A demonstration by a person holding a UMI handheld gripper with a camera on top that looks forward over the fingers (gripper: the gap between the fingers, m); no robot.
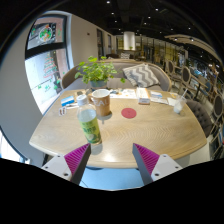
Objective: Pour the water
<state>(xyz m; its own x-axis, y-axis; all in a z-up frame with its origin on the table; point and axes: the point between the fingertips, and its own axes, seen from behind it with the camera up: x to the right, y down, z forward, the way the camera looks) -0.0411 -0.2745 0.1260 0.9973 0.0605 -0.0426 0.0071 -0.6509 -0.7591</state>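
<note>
Open gripper (108, 160) facing a water bottle (90, 126) on a wooden table (150, 135).

The 2 fingers stand wide apart with nothing between them, their magenta pads (75, 157) showing on the inner faces, and both hang just short of the table's near edge. The bottle, clear with a green label and a pale cap, stands upright on the table ahead of the fingers, nearer the left 1, apart from both. Just behind it is a paper cup (101, 101), also upright, and beyond that a leafy potted plant (97, 71). A red round coaster (128, 113) lies flat near the table's middle, to the right of the cup. The gripper points level across the tabletop, roughly centred on it. The holding hand is out of view.
</note>
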